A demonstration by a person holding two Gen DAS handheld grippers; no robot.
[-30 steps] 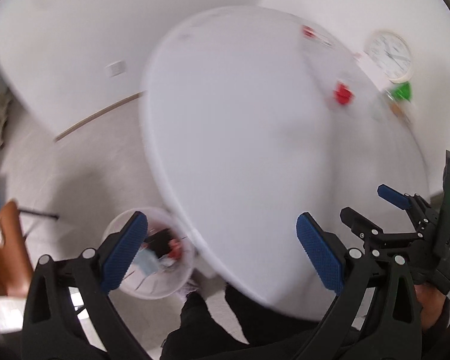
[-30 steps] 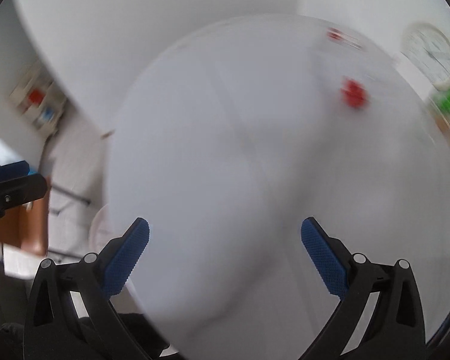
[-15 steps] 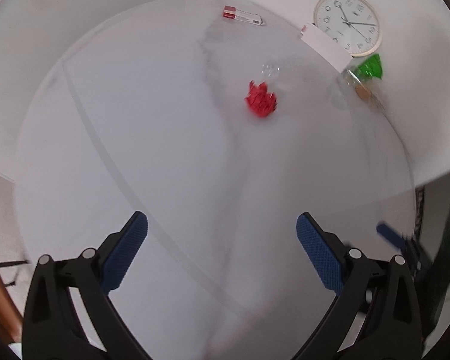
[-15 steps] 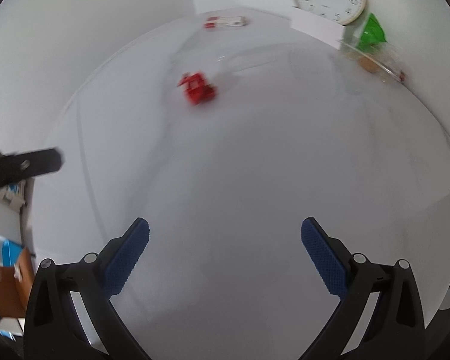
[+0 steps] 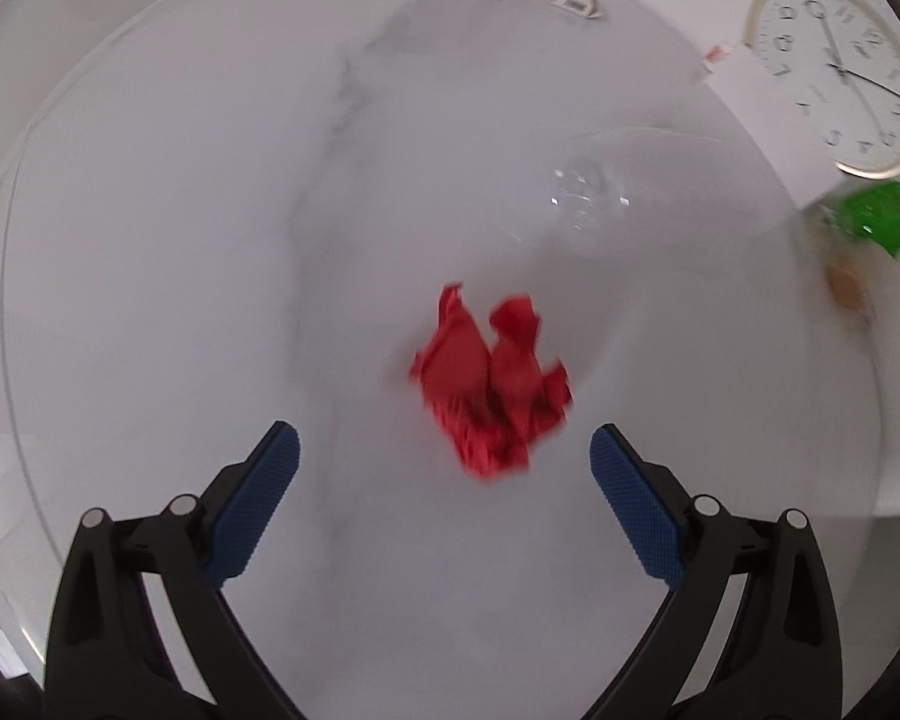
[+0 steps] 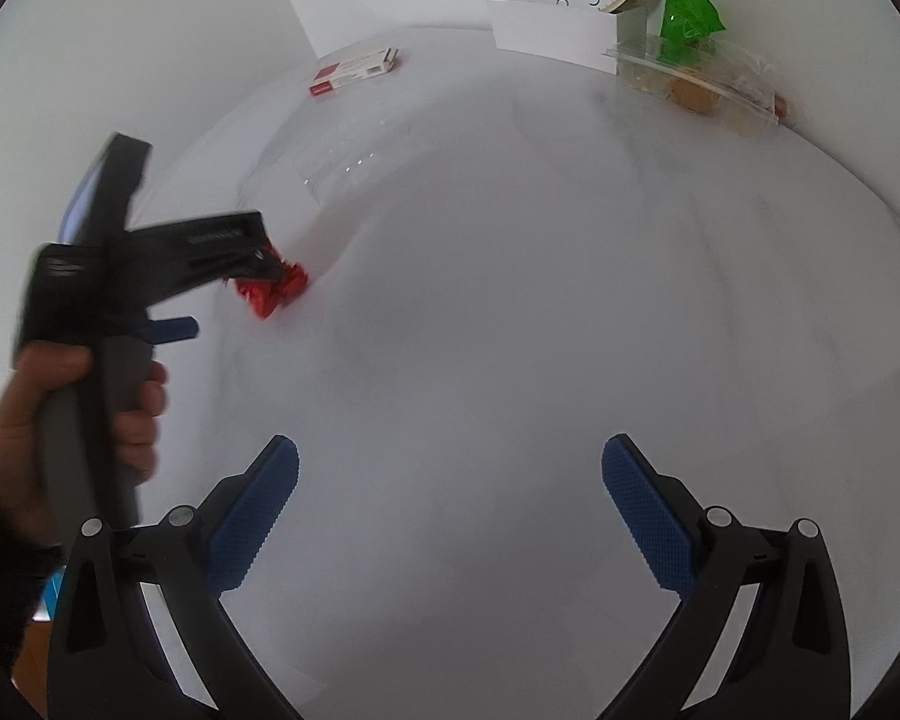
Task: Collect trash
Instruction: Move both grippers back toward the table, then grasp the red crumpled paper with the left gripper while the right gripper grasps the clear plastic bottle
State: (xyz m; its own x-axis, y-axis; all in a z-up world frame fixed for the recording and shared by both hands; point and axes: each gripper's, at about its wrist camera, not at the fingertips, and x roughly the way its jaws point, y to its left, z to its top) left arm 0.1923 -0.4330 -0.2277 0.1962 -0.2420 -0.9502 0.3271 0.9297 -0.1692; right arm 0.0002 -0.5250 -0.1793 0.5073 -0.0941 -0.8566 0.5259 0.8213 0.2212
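A crumpled red wrapper [image 5: 493, 387] lies on the white table [image 5: 150, 300], just ahead of the left gripper [image 5: 444, 450] and slightly right of its midline, not between the fingers; both blue pads [image 5: 258, 504] stand wide apart; the right gripper [image 6: 450, 468], also wide and holding nothing, hangs over bare table well right of the wrapper; a clear cup [image 5: 588, 198] lies beyond.
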